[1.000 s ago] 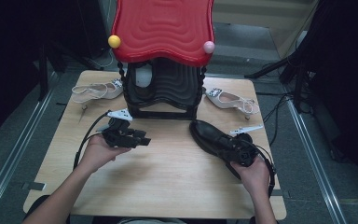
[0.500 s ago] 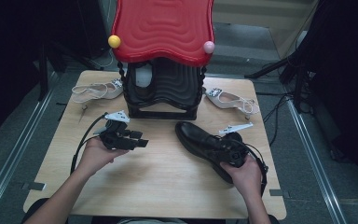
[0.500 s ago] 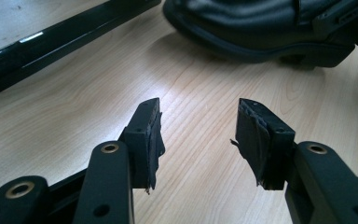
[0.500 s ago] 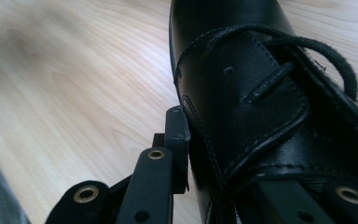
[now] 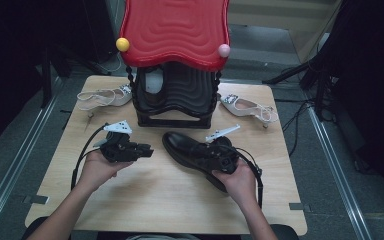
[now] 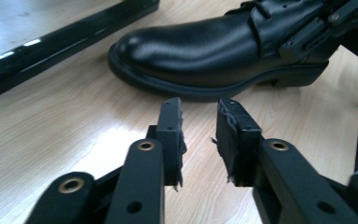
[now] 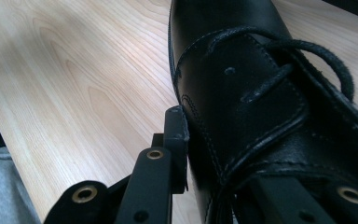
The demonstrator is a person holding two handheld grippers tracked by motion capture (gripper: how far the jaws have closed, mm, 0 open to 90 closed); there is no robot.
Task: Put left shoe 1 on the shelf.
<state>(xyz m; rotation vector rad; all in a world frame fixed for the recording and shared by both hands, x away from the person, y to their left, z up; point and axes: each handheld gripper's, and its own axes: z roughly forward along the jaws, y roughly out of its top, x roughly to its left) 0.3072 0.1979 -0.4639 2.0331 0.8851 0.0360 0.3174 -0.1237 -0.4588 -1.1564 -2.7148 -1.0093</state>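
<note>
right gripper (image 5: pixel 215 152) clamped on the black lace-up shoe's (image 5: pixel 190 150) upper; it has dragged the shoe left across the table (image 5: pixel 145 200), toe now just in front of the red-topped rack (image 5: pixel 175 95). left gripper (image 5: pixel 145 150) jaws just narrowed, nothing between them, pointing at the toe. likely a two-handed grab next.

Dim room, wooden table (image 5: pixel 150 200) evenly lit from above, glare on the black shoe (image 6: pixel 200 44), near tongs blurred
</note>
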